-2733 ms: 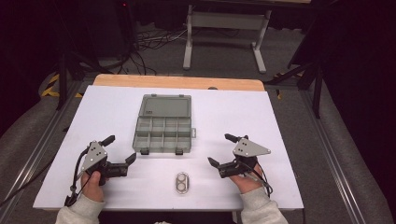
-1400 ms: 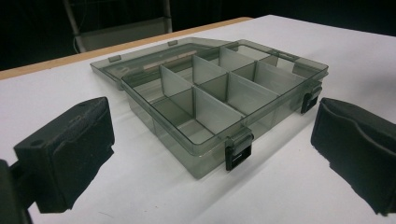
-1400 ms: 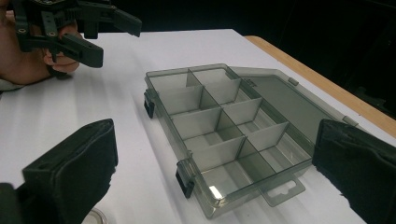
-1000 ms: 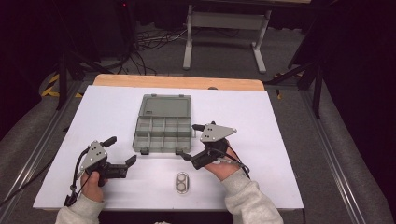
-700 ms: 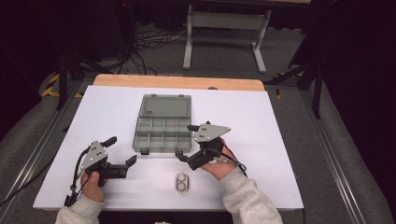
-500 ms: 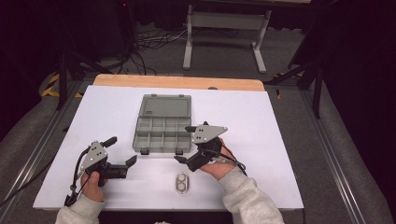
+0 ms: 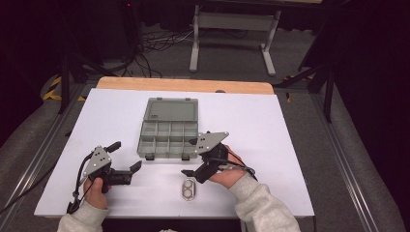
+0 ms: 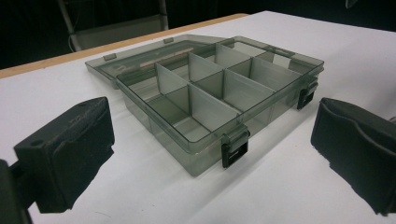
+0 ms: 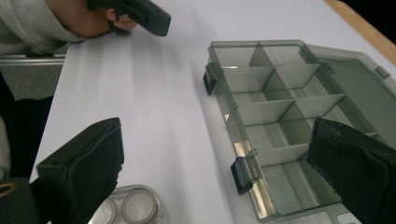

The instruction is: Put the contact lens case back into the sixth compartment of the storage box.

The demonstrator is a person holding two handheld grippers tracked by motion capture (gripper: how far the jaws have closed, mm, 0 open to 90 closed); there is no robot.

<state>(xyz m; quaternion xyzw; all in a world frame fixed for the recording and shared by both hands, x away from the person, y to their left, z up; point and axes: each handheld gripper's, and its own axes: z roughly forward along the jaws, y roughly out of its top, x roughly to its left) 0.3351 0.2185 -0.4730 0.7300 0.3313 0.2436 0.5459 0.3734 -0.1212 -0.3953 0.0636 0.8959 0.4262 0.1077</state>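
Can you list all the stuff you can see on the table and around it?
box: 1, clear grey, lid open, empty compartments, middle of the table
small case: 1, clear with two round wells, near front edge, by the right gripper
table: 1, white top, wooden far edge
metal stand: 1, grey, on the floor behind the table
cables: several, black, floor behind the table
left gripper: 1, black, fingers open, left of the box
right gripper: 1, black, fingers open, at the box's front right corner
sleeves: 2, light grey, bottom edge

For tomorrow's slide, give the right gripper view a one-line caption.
Open right gripper poised over the white table, between a small clear two-well case and an open, empty compartment box.
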